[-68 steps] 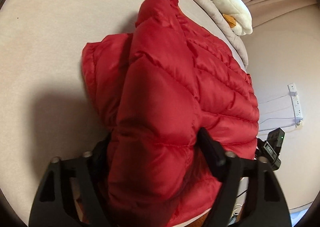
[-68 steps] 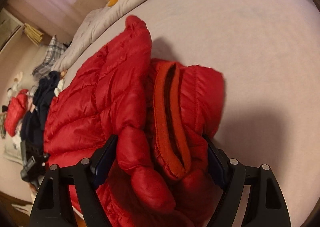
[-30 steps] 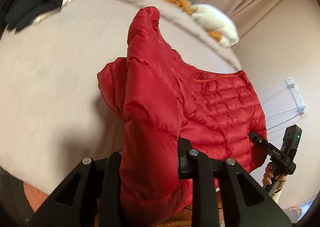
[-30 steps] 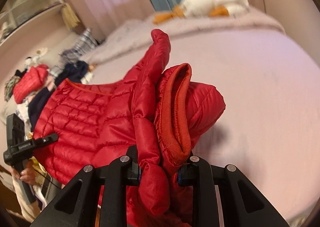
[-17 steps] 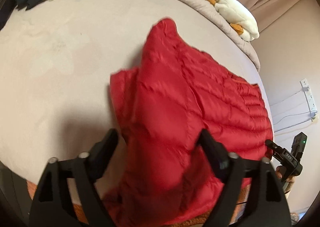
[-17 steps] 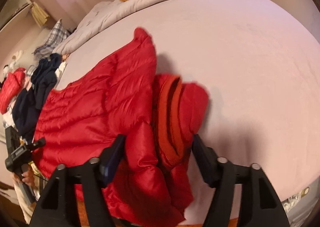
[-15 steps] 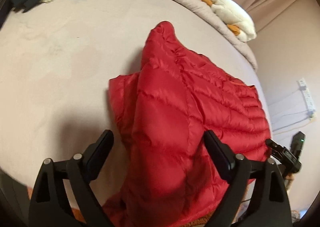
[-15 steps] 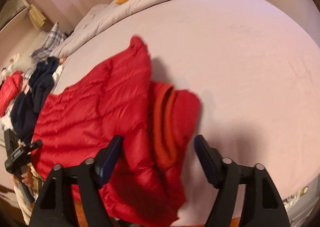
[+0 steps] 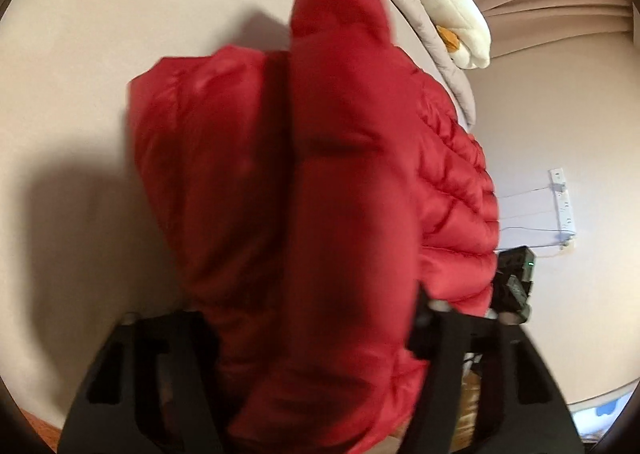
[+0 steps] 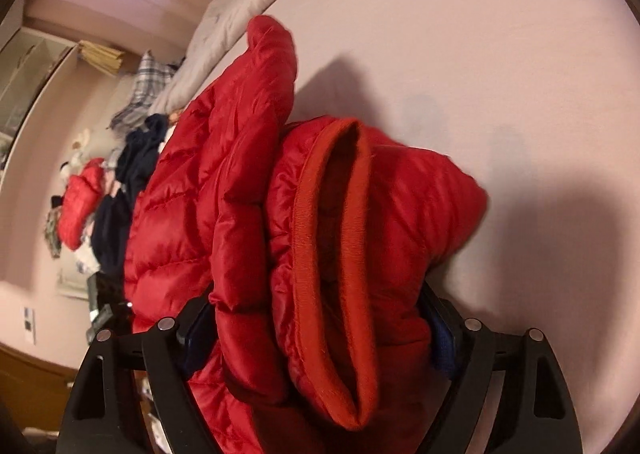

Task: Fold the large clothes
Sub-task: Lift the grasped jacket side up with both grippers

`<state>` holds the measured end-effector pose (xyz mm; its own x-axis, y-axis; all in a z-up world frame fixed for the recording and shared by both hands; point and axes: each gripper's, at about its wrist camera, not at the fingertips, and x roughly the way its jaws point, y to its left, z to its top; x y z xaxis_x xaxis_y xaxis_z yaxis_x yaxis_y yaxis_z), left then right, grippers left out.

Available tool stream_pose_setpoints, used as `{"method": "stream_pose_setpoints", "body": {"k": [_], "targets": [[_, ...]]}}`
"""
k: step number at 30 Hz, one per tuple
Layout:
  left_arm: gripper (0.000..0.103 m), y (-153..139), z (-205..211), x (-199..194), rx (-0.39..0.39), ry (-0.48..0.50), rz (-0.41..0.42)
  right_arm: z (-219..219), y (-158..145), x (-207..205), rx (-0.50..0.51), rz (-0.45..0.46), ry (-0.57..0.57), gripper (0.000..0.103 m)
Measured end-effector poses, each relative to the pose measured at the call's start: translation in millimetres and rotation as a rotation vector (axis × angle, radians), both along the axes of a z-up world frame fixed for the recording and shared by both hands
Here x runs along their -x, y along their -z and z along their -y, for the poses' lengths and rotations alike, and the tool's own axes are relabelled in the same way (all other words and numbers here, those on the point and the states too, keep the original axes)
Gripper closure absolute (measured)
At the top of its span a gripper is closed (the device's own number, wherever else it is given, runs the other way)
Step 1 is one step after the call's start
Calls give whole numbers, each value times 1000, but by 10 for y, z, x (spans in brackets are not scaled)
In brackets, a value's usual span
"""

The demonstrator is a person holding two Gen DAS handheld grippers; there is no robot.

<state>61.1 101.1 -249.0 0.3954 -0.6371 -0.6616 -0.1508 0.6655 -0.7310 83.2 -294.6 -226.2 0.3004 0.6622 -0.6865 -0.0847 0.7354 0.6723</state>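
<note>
A red puffer jacket (image 9: 340, 134) lies bunched on the pale bed sheet (image 9: 80, 54). In the blurred left wrist view a thick fold of it fills the gap of my left gripper (image 9: 312, 310). Its jaws are closing around that fold but still stand fairly wide. In the right wrist view the jacket (image 10: 200, 194) shows an orange-red ribbed opening (image 10: 352, 254) facing the camera. This bundle sits between the wide-spread jaws of my right gripper (image 10: 320, 318). Blue pads (image 10: 440, 338) flank the fabric. The jacket hides all the fingertips.
A white and orange plush toy (image 9: 452, 22) rests on a grey duvet (image 10: 240, 2) at the bed's far end. A pile of dark, plaid and red clothes (image 10: 120, 182) lies beyond the jacket. A power strip (image 9: 562, 202) hangs on the wall. The bed sheet (image 10: 480, 34) stretches right.
Both grippers were shut on raised folds of the jacket, then opened and let it drop onto the bed. They have since sunk close over it, and the left jaws have narrowed slightly.
</note>
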Motion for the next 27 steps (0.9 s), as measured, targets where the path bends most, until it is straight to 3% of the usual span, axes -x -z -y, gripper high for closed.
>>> {"method": "stream_pose_setpoints", "body": {"k": [2, 5, 7, 9, 13, 16, 23, 27], "targets": [[64, -24, 22, 13, 14, -11, 11, -13, 31, 13, -48, -14, -10, 44], [74, -189, 84, 66, 4, -25, 41, 0, -55, 94, -71, -9, -14, 66], [76, -404, 75, 101, -4, -40, 66, -35, -182, 147, -67, 8, 8, 72], [77, -626, 40, 161, -11, -45, 117, -38, -365, 198, -67, 44, 32, 74], [77, -1159, 137, 226, -114, -31, 259, -73, -743, 294, -87, 144, 38, 75], [77, -1415, 160, 262, -155, -32, 336, -213, -1093, 360, -28, 245, 45, 75], [77, -1631, 26, 312, -191, -68, 417, -490, -1564, 383, 58, 399, 41, 75], [77, -1651, -57, 290, -219, -86, 437, -485, -1616, 341, 70, 436, 27, 75]]}}
